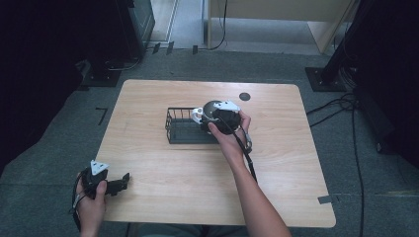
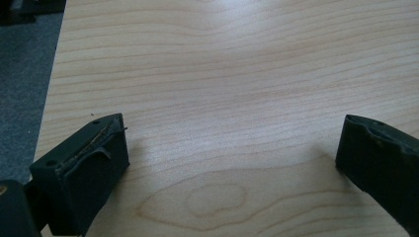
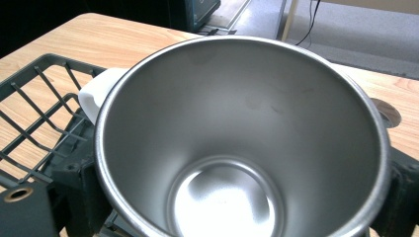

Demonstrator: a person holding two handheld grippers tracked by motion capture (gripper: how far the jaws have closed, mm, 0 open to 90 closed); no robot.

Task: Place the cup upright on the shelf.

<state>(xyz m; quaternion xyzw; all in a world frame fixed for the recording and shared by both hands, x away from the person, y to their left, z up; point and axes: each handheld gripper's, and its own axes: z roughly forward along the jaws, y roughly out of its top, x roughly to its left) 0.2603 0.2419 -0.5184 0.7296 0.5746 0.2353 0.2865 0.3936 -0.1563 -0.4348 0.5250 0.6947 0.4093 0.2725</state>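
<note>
The right gripper (image 1: 210,117) pinches a steel cup (image 3: 242,143) by its sides, mouth tilted toward the camera, over the right end of a black wire basket (image 1: 184,126), likely to set it inside. Well away from the basket, at the worktop's (image 1: 276,163) near-left corner, the left gripper (image 1: 123,180) rests spread, idle.

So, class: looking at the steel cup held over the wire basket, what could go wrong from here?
The steel cup is smooth, so it might slip in the right gripper.
Its base could catch the wire basket wall and tip.
A white handle juts out sideways and may snag on the wires.
</note>
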